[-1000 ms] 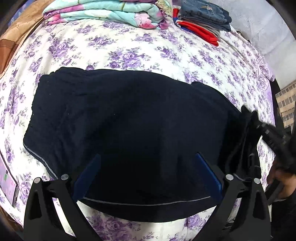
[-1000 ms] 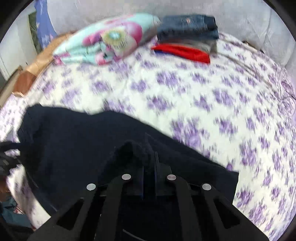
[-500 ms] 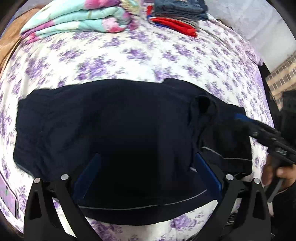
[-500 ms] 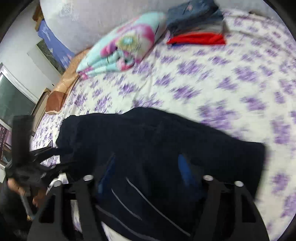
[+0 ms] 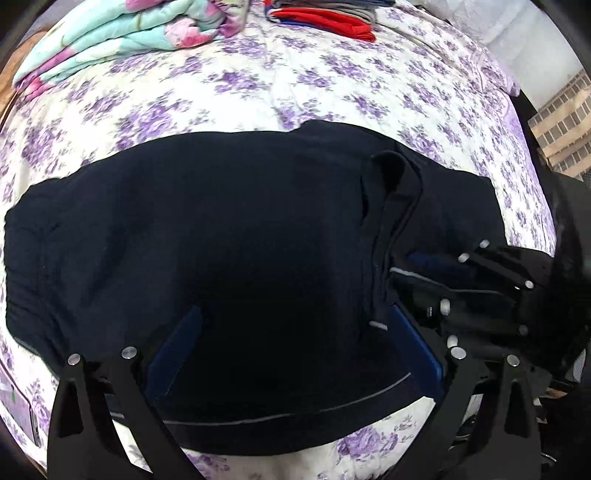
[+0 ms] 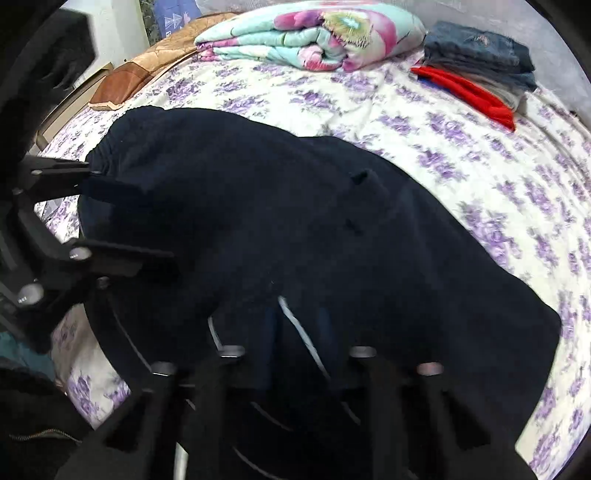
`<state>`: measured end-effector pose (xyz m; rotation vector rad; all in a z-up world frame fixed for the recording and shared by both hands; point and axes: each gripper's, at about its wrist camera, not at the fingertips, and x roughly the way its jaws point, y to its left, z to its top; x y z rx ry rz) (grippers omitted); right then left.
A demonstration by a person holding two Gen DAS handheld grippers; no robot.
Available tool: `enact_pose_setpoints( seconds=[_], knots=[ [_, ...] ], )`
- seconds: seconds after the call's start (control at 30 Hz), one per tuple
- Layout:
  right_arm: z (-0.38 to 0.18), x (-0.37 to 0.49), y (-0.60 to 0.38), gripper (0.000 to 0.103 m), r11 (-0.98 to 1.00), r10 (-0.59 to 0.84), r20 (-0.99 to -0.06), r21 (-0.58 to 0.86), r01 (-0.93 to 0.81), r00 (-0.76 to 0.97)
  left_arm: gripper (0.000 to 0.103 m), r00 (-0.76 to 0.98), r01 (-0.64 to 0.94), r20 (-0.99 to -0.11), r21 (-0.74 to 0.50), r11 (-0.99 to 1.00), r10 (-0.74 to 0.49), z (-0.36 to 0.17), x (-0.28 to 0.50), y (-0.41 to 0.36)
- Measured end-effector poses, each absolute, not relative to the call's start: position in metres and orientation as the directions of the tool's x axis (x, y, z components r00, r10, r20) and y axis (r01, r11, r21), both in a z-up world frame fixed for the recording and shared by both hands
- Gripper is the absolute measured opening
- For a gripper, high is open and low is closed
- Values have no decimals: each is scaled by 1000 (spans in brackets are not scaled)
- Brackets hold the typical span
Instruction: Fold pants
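The dark navy pants (image 5: 229, 266) lie spread across the floral bedsheet (image 5: 332, 85), filling the middle of the left wrist view from 9 o'clock to 3 o'clock. The left gripper (image 5: 291, 350) hangs over the near half of the pants, its blue-padded fingers (image 5: 173, 350) spread wide with only flat cloth between them, gripping nothing. A pale piping stripe on the hem curves just beyond its base at 6 o'clock.

At 3 o'clock in that view a turned-over flap of the pants forms a ridge, and the right gripper (image 5: 439, 266) reaches in beside it, resting over the fabric. In the right wrist view the right gripper (image 6: 295, 325) sits at 6 o'clock with its jaws parted and dark cloth with a white stripe lying between them; they are not pressed together on it. The left gripper (image 6: 140, 225) appears there at 9 o'clock, over the pants' far edge.

A folded flowered quilt (image 6: 314, 33) and a stack of folded clothes (image 6: 480, 62) sit toward 12 and 1 o'clock, well apart from the pants.
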<state>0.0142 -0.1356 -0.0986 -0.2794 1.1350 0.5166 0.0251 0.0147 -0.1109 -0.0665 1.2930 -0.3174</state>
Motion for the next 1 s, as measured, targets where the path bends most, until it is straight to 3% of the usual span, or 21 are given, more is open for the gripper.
enact_pose_setpoints(
  seconds=[0.1, 0.3, 0.47, 0.6, 0.67, 0.7, 0.73, 0.8, 0.87, 1.0],
  knots=[
    [-93, 14, -137, 10, 840, 265, -918, 69, -538, 296, 98, 250, 165, -930, -235, 958, -271, -109, 25, 23],
    [-71, 19, -165, 9, 837, 445, -862, 303, -456, 243, 98, 270, 110, -920, -264, 958, -284, -106, 25, 42],
    [-47, 12, -157, 9, 736, 599, -782, 455, -501, 171, 98, 300, 103, -912, -259, 960, -278, -98, 27, 52],
    [-96, 12, -137, 11, 753, 502, -863, 411, -514, 45, 98, 285, 68, -918, -268, 961, -276, -102, 32, 60],
    [-112, 17, -142, 11, 760, 512, -859, 436, -483, 29, 98, 268, 67, -923, -268, 961, -277, -105, 35, 55],
    [-111, 19, -147, 14, 759, 532, -846, 464, -457, 25, 98, 262, 76, -924, -266, 961, -277, -105, 35, 52],
    [-103, 20, -153, 31, 767, 537, -842, 466, -441, 43, 98, 259, 98, -925, -261, 960, -278, -104, 36, 46],
    [-78, 21, -169, 45, 760, 567, -817, 470, -449, 106, 98, 268, 139, -920, -257, 956, -286, -100, 36, 36],
    [-60, 32, -188, 45, 780, 568, -803, 457, -427, 179, 98, 274, 173, -916, -253, 952, -294, -97, 35, 27],
    [-61, 65, -191, 46, 867, 436, -858, 320, -382, 271, 98, 249, 175, -920, -264, 948, -302, -103, 36, 16]
  ],
)
